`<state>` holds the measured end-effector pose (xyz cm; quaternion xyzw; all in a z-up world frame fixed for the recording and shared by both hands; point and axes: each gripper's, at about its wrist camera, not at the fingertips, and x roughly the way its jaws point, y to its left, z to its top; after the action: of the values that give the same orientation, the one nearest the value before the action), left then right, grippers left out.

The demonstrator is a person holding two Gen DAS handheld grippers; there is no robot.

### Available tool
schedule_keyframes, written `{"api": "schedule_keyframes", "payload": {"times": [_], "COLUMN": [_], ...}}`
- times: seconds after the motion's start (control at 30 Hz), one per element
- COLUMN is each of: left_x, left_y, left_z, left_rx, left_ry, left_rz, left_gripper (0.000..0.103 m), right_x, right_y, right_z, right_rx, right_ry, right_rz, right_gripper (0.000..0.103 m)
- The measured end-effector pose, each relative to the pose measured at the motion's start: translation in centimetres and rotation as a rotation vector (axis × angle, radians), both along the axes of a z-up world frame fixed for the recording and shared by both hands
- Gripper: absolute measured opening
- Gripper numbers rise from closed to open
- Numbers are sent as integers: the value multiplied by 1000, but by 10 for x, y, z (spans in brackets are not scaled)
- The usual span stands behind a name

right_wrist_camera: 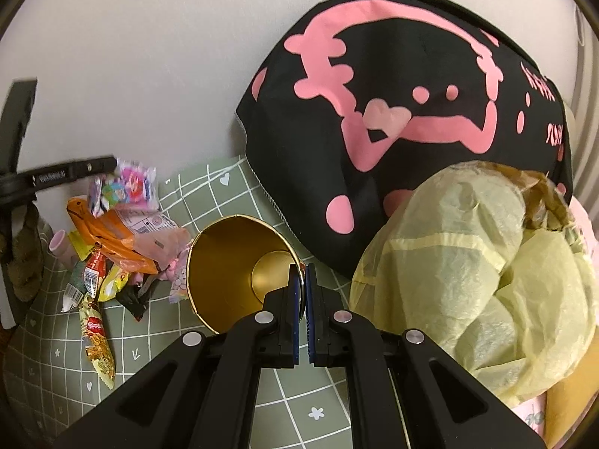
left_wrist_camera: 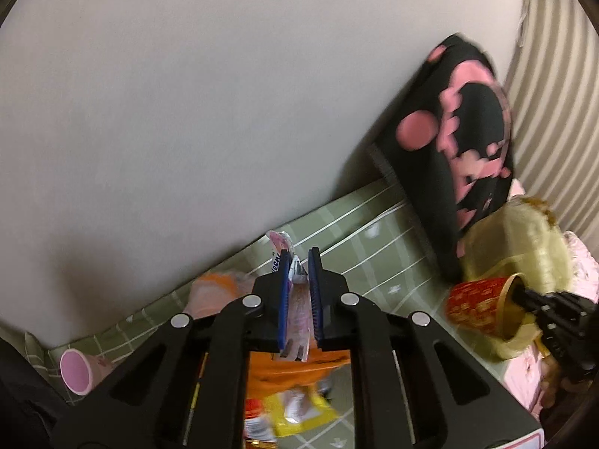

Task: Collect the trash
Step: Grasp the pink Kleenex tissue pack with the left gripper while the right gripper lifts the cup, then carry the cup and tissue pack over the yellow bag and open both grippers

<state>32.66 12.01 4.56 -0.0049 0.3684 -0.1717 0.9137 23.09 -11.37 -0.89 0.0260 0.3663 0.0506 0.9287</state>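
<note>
Green checked bedsheet (right_wrist_camera: 209,202) by wall | left gripper (left_wrist_camera: 299,258) clamped on a wrapper (left_wrist_camera: 297,299) (lifted for dropping) | right gripper (right_wrist_camera: 302,273) pinching gold-lined cup (right_wrist_camera: 232,262) rim, tilted as bin

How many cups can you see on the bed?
2. A gold-lined red cup lies tipped beside the black pillow, its rim pinched by the right hand-held gripper. A small pink cup sits left of the wrapper pile. More may hide underneath.
</note>
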Motion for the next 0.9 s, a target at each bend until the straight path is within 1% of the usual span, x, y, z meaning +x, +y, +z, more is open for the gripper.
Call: {"api": "schedule_keyframes", "payload": {"times": [0.17,0.23,0.3,0.47,0.53,0.57,0.63,0.73,0.83,0.9], "left_x": [-15,-18,-20,-24,-24,-24,-24,-27,-28,-29], "left_y": [-25,-36,-50,-82,-96,-105,-122,-146,-173,-190], "left_z": [40,53,65,83,85,86,85,82,76,71], "left_rx": [-50,-78,-106,-150,-168,-188,-222,-225,-210,-192], "left_ry": [-87,-104,-121,-140,-140,-131,-112,-101,-87,-72], "left_rz": [-73,-102,-138,-209,-235,-255,-292,-338,-391,-421], "left_gripper": [9,9,9,9,9,9,9,9,9,10], "right_x": [-9,-12,-16,-26,-29,-30,-31,-34,-36,-36], "right_y": [-9,-13,-21,-54,-73,-86,-108,-133,-150,-157], "right_z": [17,26,40,81,93,98,100,95,77,57], "right_rx": [-1,1,-2,-28,-57,-88,-113,-118,-103,-89], "right_ry": [-48,-67,-104,-205,-233,-243,-242,-216,-180,-149], "right_rz": [-5,-9,-23,-92,-128,-156,-193,-236,-266,-279], "right_gripper": [5,5,5,5,5,5,5,5,5,5]}}
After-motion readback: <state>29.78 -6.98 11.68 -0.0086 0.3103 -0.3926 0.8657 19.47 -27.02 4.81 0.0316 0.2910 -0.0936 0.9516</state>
